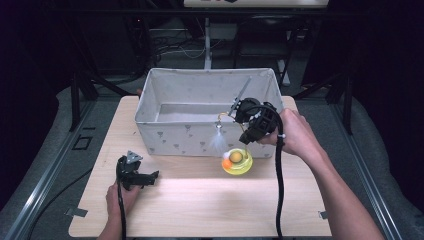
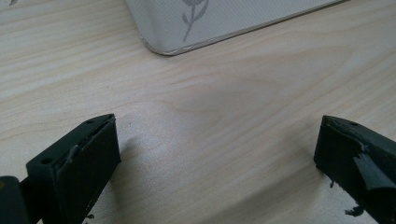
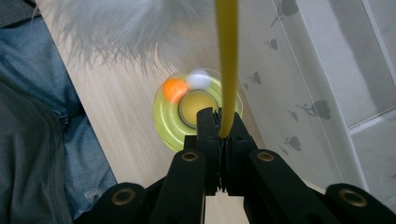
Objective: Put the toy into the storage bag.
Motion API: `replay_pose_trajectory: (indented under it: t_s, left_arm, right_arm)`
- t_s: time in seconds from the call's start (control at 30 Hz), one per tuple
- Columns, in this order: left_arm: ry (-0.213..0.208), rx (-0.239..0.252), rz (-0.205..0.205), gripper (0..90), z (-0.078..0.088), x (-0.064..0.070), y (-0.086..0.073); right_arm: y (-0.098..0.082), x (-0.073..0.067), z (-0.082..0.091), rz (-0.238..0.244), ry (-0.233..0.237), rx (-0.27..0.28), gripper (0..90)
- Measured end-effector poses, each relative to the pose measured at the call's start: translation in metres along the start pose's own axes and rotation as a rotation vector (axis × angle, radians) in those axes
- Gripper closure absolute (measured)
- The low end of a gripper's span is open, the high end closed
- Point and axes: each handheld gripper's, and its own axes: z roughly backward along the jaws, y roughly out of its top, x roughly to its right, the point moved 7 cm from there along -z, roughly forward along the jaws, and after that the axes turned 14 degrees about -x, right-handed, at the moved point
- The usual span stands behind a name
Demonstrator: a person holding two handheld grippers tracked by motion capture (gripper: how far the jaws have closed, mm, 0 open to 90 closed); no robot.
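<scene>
A round yellow-green toy base (image 1: 237, 163) lies on the wooden table just in front of the fabric box, with an orange ball (image 3: 174, 88) and a white ball (image 3: 198, 78) in its ring. A thin yellow stem (image 3: 227, 56) rises from it and carries a white feather tuft (image 1: 218, 141). My right gripper (image 3: 222, 123) points down over the base and is shut on that stem; in the high view the right gripper (image 1: 247, 141) hangs just above the toy. My left gripper (image 1: 151, 175) rests low on the table at the front left, open, with nothing between its fingers (image 2: 88, 154).
A light fabric box (image 1: 180, 137) with a grey plant print stands at the back of the table (image 1: 200, 210), and its corner (image 2: 196, 18) lies ahead of the left gripper. The person's denim-clad leg (image 3: 37, 140) shows past the table edge.
</scene>
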Motion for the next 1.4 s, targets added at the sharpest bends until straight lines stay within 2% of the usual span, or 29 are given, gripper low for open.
replay_pose_trajectory:
  t_s: [0.27, 0.87, 1.17, 1.4]
  left_arm:
    - [-0.001, -0.001, 0.002, 0.2, 0.0, 0.0, 0.0]
    - [-0.004, -0.006, 0.002, 0.2, 0.0, 0.0, 0.0]
    - [-0.002, -0.006, 0.002, 0.2, 0.0, 0.0, 0.0]
    - [-0.001, -0.007, 0.001, 0.2, 0.0, 0.0, 0.0]
  right_arm:
    - [0.007, 0.0, 0.018, 0.008, 0.009, 0.018, 88.5]
    - [0.02, 0.003, 0.067, 0.024, -0.013, 0.058, 88.6]
    - [0.024, 0.016, 0.088, 0.004, -0.031, 0.079, 88.6]
    - [0.027, 0.032, 0.107, -0.041, -0.057, 0.089, 88.6]
